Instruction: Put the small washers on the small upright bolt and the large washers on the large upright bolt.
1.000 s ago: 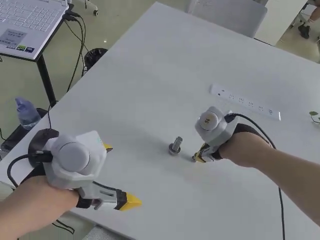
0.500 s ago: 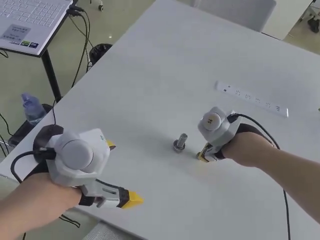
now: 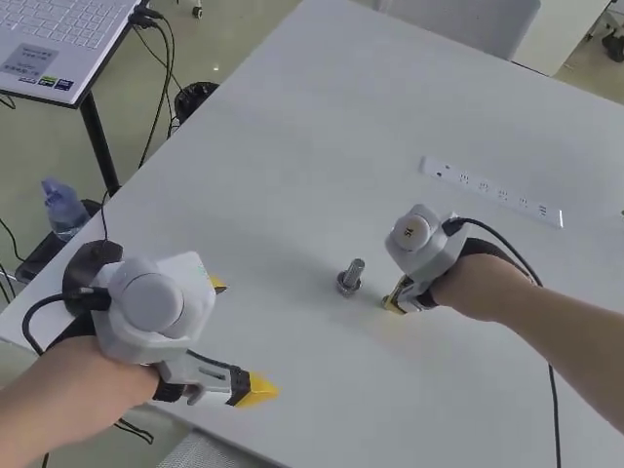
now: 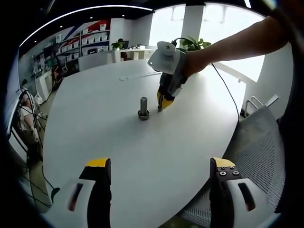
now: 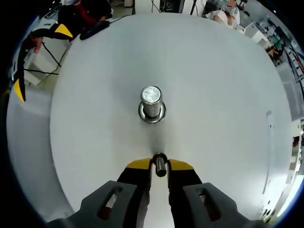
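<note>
The large upright bolt (image 3: 350,277) stands mid-table, and a ring lies around its foot (image 5: 152,113). Just right of it, my right gripper (image 3: 395,302) points down at the table. Its yellow tips are shut on a small upright bolt (image 5: 160,164), seen end-on; I cannot tell whether a washer sits on it. My left gripper (image 3: 236,338) hovers at the near left table edge, jaws wide open and empty. In the left gripper view, the large bolt (image 4: 143,108) and the right gripper (image 4: 161,102) lie well ahead of those open jaws.
A white power strip (image 3: 490,192) lies at the far right of the white table (image 3: 312,127). Off the table's left edge are a laptop (image 3: 58,39) on a stand and a water bottle (image 3: 60,209). A mesh chair (image 4: 259,152) sits by the near edge.
The head camera has shifted a little. The right gripper stays shut beside the large bolt, and the left gripper stays open at the near edge.
</note>
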